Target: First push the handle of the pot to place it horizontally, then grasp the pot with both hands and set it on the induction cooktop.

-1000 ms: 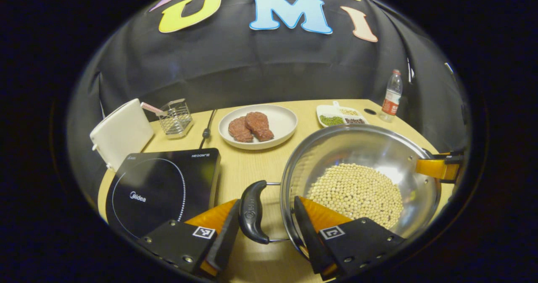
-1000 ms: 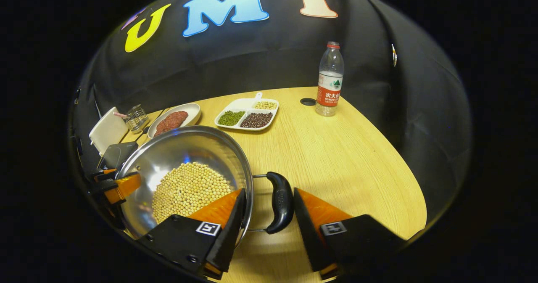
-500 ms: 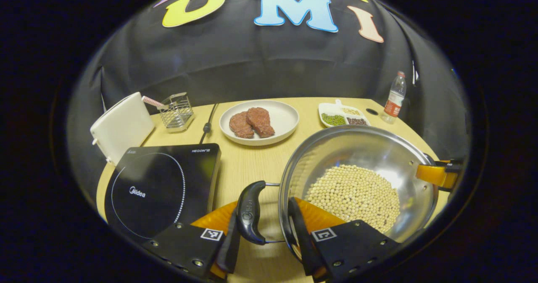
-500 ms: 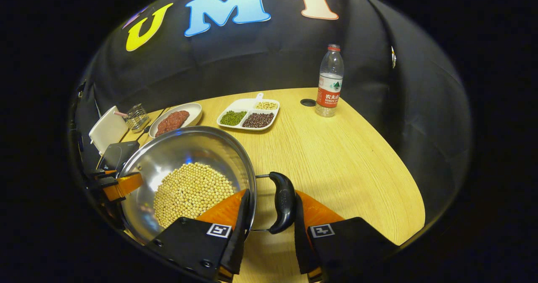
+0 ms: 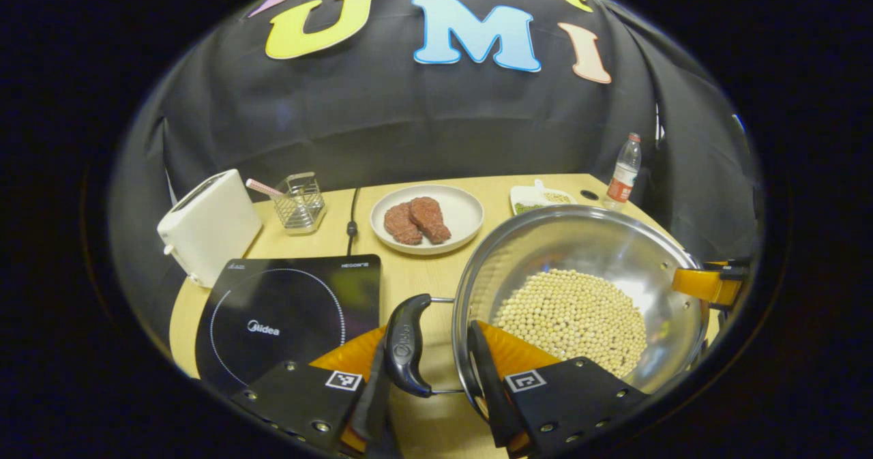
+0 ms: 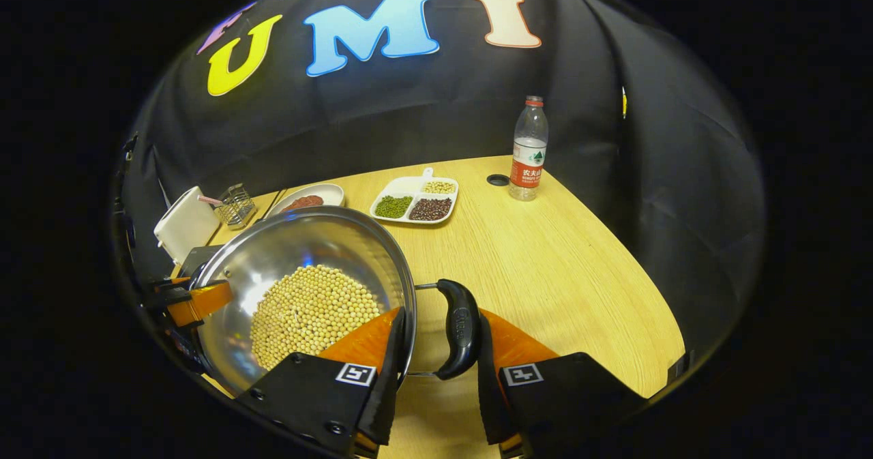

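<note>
A steel pot (image 5: 580, 247) holding pale beans (image 5: 573, 316) is held between both grippers. In the left gripper view my left gripper (image 5: 426, 367) is shut, one finger against the black side handle (image 5: 406, 343) and the other inside the pot's wall. The black induction cooktop (image 5: 286, 316) lies just to the left of it. In the right gripper view my right gripper (image 6: 436, 353) is shut the same way on the opposite black handle (image 6: 458, 326) of the pot (image 6: 300, 247). Each gripper appears across the pot in the other's view: right gripper (image 5: 709, 283), left gripper (image 6: 194, 299).
Behind the cooktop stand a white toaster (image 5: 208, 227) and a wire rack (image 5: 300, 200), with a power cable (image 5: 352, 220) beside them. A plate of meat (image 5: 464, 203) sits mid-table. A divided tray of beans (image 6: 415, 200) and a water bottle (image 6: 528, 149) stand at the back right.
Both grippers have gone from open around the handles to shut on them. The pot then seems to rise with them, and the cooktop sits nearer the middle of the left gripper view.
</note>
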Available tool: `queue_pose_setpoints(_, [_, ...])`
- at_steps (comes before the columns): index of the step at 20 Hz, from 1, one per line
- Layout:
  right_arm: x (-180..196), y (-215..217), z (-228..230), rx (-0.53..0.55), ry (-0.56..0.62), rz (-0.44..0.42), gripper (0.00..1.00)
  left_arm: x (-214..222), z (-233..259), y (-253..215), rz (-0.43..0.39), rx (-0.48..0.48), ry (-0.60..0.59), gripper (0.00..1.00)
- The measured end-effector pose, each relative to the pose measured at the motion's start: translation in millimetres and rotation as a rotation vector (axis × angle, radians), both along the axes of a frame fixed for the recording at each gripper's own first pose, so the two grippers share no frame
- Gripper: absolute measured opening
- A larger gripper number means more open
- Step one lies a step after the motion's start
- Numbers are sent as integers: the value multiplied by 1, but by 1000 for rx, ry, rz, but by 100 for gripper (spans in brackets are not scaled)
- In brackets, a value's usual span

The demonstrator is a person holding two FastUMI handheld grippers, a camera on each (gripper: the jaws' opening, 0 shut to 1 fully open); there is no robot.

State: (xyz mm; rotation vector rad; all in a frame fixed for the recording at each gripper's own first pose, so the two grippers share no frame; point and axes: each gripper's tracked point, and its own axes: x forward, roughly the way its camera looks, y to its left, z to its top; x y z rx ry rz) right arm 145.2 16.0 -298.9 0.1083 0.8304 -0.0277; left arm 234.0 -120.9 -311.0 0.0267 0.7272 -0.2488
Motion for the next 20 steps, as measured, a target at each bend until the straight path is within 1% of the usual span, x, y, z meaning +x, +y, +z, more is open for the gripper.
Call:
queue_pose_setpoints(4, [1, 26, 16, 7, -22, 12, 50, 1, 17, 31, 19, -4, -22, 60])
queue_pose_setpoints(5, [2, 34, 21, 9, -28, 16, 53, 1, 20, 40, 27, -6, -20, 60])
queue_pose_setpoints(6, [4, 42, 23, 13, -32, 22, 50, 2, 23, 49, 34, -8, -20, 60])
queue_pose_setpoints(8, [6, 59, 29, 21, -43, 34, 50, 6, 27, 67, 45, -9, -31, 60])
queue_pose_setpoints(9, [7, 68, 31, 25, -47, 40, 50, 5, 28, 76, 51, -9, -33, 58])
queue_pose_setpoints(10, [8, 76, 32, 29, -48, 45, 50, 7, 30, 86, 57, -8, -36, 61])
queue_pose_setpoints(15, [13, 120, 38, 55, -55, 70, 50, 11, 30, 133, 93, -4, -42, 60])
queue_pose_setpoints(16, [15, 130, 38, 64, -59, 74, 53, 12, 30, 143, 102, -4, -43, 60])
queue_pose_setpoints(17, [17, 137, 39, 70, -63, 76, 53, 14, 29, 152, 109, -7, -44, 61])
queue_pose_setpoints(18, [18, 145, 38, 73, -61, 78, 50, 16, 28, 160, 112, -5, -43, 60])
queue_pose_setpoints(19, [19, 153, 37, 74, -60, 80, 53, 17, 25, 169, 112, -2, -41, 60])
queue_pose_setpoints(20, [19, 161, 36, 74, -57, 82, 53, 19, 24, 177, 113, 0, -40, 60])
